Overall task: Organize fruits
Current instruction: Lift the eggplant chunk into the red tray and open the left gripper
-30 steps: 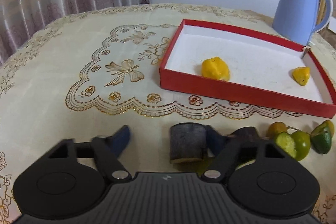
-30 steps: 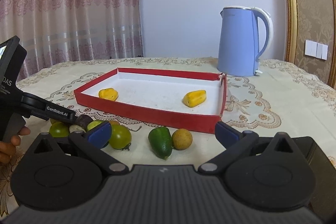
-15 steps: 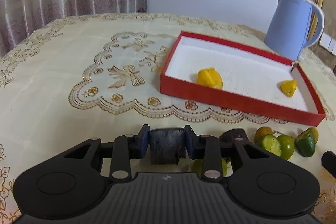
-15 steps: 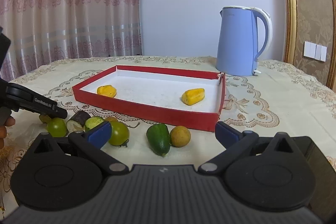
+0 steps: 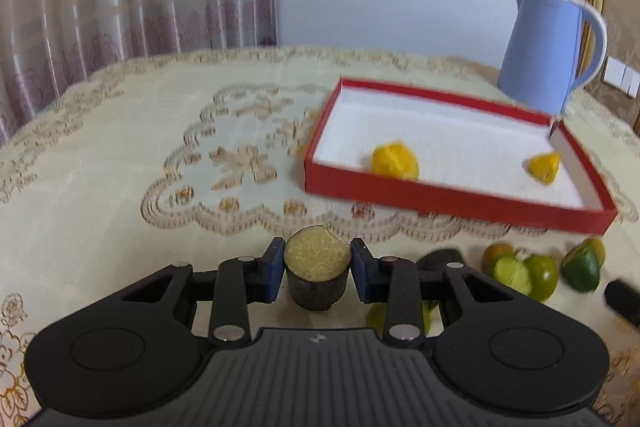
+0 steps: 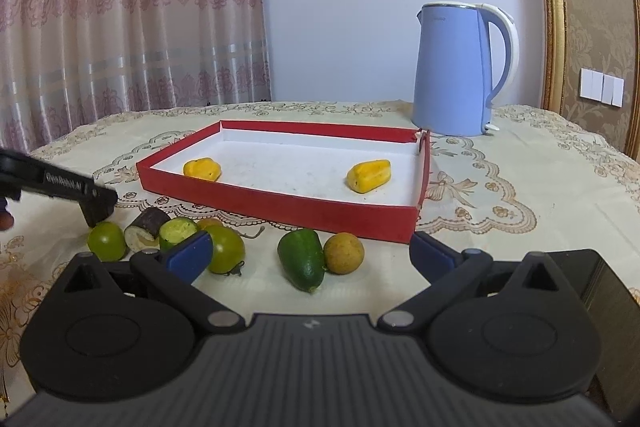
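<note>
Above tablecloth point(image 5: 100, 187), left gripper point(image 5: 318, 269) has closed on dark-skinned piece point(image 5: 318, 273).

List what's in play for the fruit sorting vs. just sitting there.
In play:
- left gripper, shut on dark-skinned fruit chunk
- right gripper, open, empty
- red tray holding two yellow pieces
- loose green and brownish fruits in front of the tray

Just sitting there:
- blue kettle
- lace tablecloth
- curtain

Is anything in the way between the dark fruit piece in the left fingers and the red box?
Nothing visible. The left gripper holds the dark fruit piece, and only bare tablecloth lies between it and the red box, whose low wall must be cleared.
</note>
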Tool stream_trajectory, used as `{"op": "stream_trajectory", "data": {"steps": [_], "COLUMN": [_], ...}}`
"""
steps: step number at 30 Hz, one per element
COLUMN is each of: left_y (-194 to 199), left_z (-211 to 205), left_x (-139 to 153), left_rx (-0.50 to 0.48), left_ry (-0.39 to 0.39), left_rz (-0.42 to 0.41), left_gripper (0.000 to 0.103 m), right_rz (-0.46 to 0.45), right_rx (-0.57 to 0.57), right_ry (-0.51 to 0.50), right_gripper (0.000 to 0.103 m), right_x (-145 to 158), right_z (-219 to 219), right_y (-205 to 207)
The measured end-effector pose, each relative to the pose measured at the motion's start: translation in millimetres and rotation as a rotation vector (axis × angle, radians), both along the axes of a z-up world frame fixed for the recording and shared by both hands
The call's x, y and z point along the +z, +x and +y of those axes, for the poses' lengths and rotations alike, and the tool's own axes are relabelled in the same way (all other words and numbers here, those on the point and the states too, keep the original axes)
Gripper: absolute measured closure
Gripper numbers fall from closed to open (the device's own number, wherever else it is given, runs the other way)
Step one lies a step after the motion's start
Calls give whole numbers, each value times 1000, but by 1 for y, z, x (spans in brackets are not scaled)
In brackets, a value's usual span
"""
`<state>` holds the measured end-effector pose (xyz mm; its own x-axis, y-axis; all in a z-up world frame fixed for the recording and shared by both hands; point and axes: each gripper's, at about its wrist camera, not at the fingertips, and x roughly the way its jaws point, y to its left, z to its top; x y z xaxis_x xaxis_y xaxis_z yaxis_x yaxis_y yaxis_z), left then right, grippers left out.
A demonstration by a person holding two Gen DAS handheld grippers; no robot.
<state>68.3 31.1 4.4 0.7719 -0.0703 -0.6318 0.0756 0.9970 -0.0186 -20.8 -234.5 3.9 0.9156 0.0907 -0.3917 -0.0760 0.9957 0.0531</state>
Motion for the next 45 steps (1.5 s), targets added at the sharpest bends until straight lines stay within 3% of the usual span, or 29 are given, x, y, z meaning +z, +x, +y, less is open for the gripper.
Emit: {"op": "stream_trajectory", "data": {"steps": [6, 15, 17, 29, 36, 45], "left_y": [1, 3, 2, -2, 28, 98], "left_z": [3, -3, -2, -11, -38, -66], "left_x": [-8, -11, -11, 24, 34, 40], "left_rx": [-23, -23, -18, -32, -57, -75], "left_ry": [-17, 11, 1, 34, 95, 80], "left_rz": [26, 11, 9, -103, -118, -81], "left_gripper": [62, 63, 67, 69, 69, 69], "right_rz": [7, 12, 13, 16, 27, 59], "right_rx": [3, 1, 0, 13, 17, 20], "right_ry": [-6, 1, 1, 40, 68, 113], "right_gripper": [0, 0, 0, 0, 0, 0], "right_x": [-1, -1, -1, -3, -3, -6], "right_z": [0, 0, 0, -6, -10, -17], "right_y": [2, 4, 4, 3, 4, 10]}}
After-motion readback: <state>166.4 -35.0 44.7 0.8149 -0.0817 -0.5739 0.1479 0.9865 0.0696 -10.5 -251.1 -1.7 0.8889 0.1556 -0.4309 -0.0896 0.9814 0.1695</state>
